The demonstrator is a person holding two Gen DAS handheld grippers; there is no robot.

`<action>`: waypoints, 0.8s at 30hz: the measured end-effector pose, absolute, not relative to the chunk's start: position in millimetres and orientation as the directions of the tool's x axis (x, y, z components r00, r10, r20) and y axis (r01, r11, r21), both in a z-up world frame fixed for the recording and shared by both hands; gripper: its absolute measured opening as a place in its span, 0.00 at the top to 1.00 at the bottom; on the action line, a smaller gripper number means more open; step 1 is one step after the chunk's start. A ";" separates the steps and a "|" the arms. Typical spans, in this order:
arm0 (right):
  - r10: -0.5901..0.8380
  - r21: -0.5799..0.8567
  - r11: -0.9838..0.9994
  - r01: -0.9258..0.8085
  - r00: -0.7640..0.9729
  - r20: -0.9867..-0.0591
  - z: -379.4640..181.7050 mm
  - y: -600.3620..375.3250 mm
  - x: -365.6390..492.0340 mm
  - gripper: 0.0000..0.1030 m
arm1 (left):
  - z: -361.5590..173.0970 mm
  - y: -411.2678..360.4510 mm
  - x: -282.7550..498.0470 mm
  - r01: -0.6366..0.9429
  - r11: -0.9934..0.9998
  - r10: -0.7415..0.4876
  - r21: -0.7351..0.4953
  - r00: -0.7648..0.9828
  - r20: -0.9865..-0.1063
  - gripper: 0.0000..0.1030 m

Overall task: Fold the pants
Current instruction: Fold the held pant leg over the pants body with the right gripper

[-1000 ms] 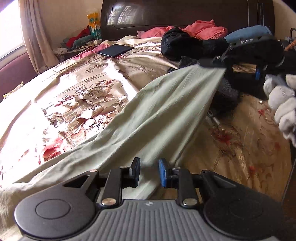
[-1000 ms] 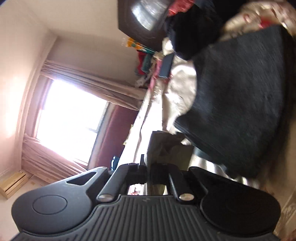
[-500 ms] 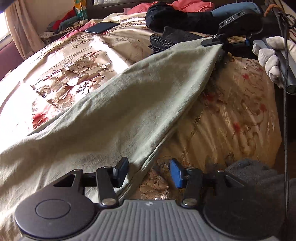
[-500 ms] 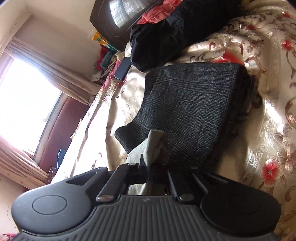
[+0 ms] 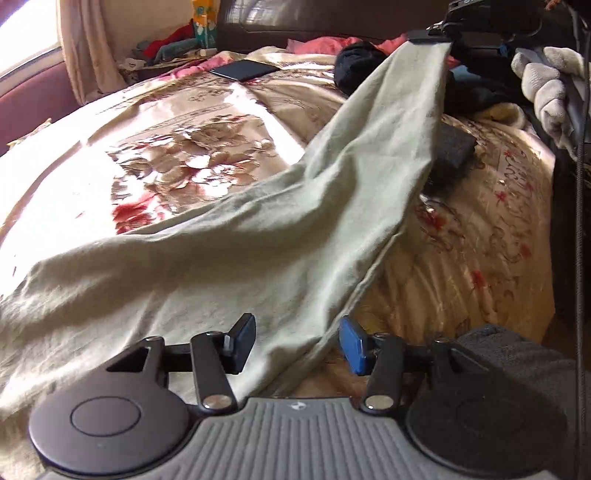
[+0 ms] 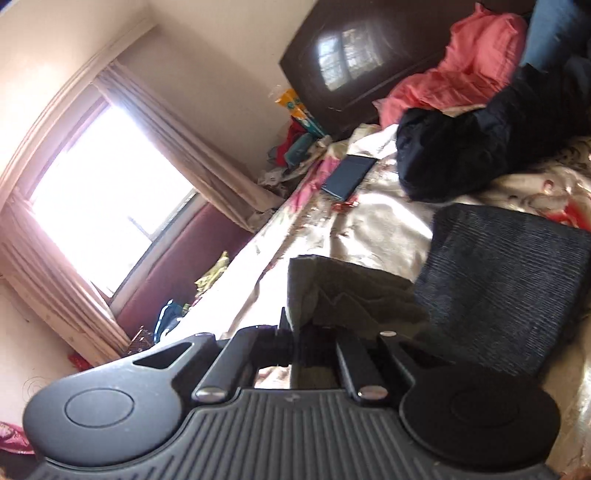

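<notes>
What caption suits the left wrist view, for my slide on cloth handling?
Open left gripper straddles the edge of pale green pants while the right gripper lifts their far end above the bed.

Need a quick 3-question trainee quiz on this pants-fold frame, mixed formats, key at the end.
1. True or false: the left claw is shut on the pale green pants.
2. Which claw holds the pants' raised end? A) left B) right C) neither
3. Fill in: the folded dark grey garment lies on the floral ____, to the right of the raised pants in both views.

Key
1. False: its jaws are apart, with the pants' edge lying between them.
2. B: the right claw pinches the fabric, lifted above the bed.
3. bedspread
</notes>
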State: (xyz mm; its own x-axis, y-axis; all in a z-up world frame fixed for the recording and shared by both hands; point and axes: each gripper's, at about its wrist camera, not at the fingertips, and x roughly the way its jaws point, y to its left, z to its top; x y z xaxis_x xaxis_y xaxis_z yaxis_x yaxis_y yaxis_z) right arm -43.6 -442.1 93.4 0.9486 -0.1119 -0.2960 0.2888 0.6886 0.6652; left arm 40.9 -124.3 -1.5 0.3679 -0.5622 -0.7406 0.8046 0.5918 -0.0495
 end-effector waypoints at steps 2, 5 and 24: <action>-0.121 0.645 0.712 0.277 0.953 -0.276 108.0 -432.9 -39.9 0.95 | 0.6 -99.6 54.9 0.761 0.645 -0.549 -0.069 0.399 -0.734 0.40; -0.239 0.604 0.656 0.451 0.884 -0.401 99.1 -451.1 -30.4 0.95 | 0.1 -67.0 69.6 0.687 0.720 -0.522 -0.098 0.443 -0.729 0.40; -0.277 0.632 0.575 0.519 0.851 -0.447 94.1 -457.3 -50.5 0.95 | -26.9 -92.5 82.5 0.704 0.704 -0.493 -0.094 0.388 -0.779 0.39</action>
